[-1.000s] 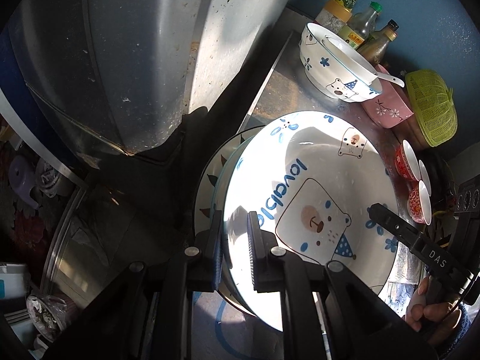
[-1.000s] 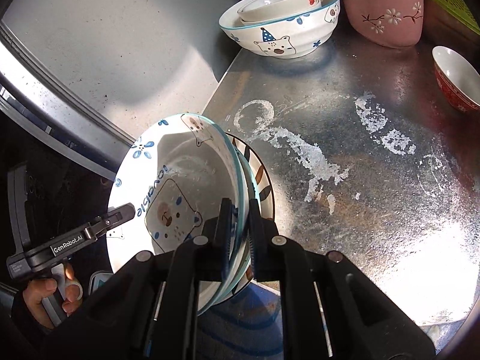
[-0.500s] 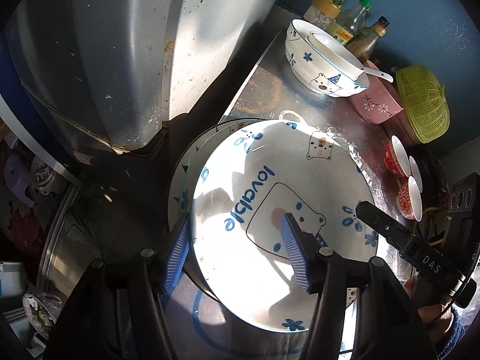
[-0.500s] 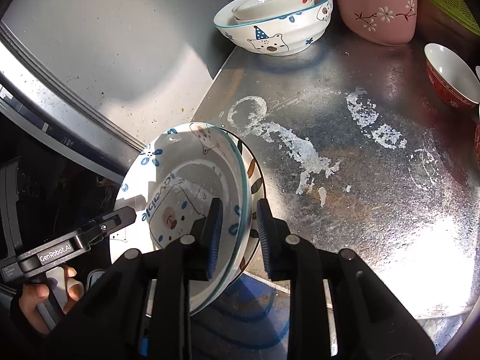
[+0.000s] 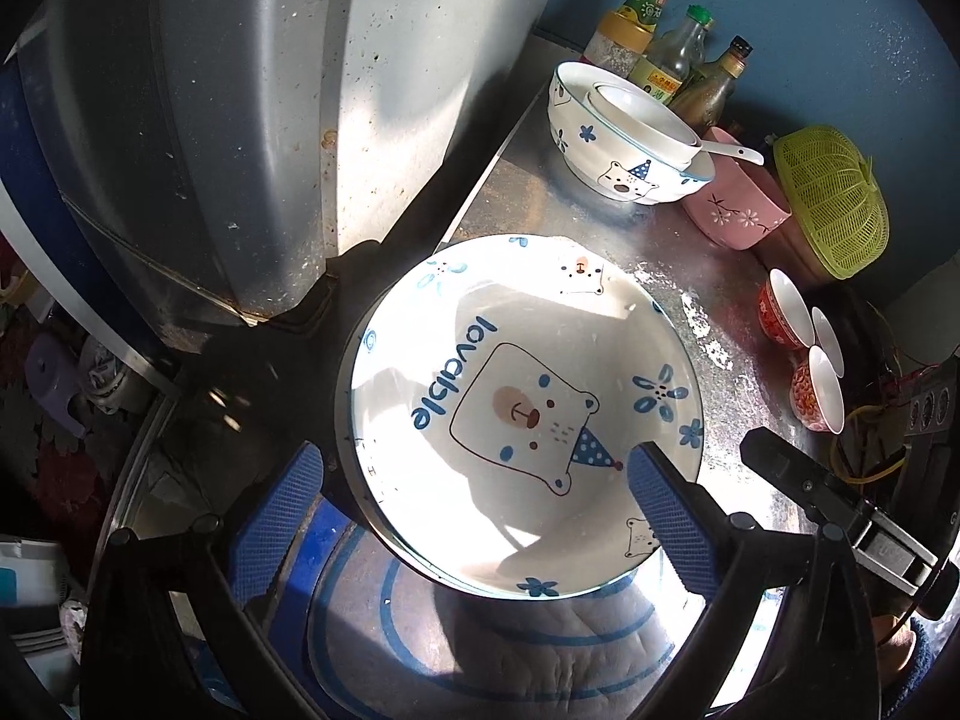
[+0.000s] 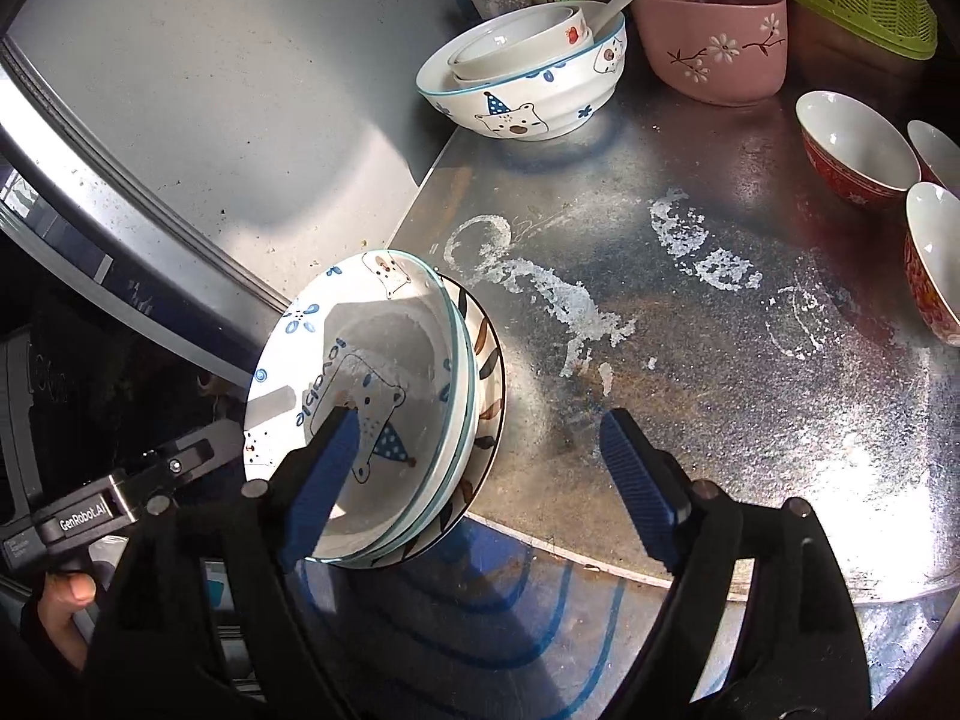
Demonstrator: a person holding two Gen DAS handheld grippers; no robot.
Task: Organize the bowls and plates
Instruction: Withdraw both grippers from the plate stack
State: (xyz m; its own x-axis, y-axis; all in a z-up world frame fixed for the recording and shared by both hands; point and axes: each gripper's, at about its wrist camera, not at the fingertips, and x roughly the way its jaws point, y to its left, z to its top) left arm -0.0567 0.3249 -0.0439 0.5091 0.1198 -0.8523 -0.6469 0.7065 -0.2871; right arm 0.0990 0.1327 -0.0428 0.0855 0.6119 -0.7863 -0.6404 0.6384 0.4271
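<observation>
Glazed ceramic, the bear plate [image 5: 522, 414] tops a plate stack [image 6: 480, 396] at the near corner of the steel counter [image 6: 690, 312]: stiff, heavy, slick, chippable (best pinched at the rim). A second ago both grippers clamped its rim; their jaws have just been opening. Now left gripper [image 5: 474, 510] and right gripper [image 6: 486, 468] gape wide, holding nothing, the plate lying free.

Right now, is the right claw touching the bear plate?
Apart. In the right wrist view the right claw has just been opening; its blue pads stand wide and clear of the bear plate rim.
</observation>
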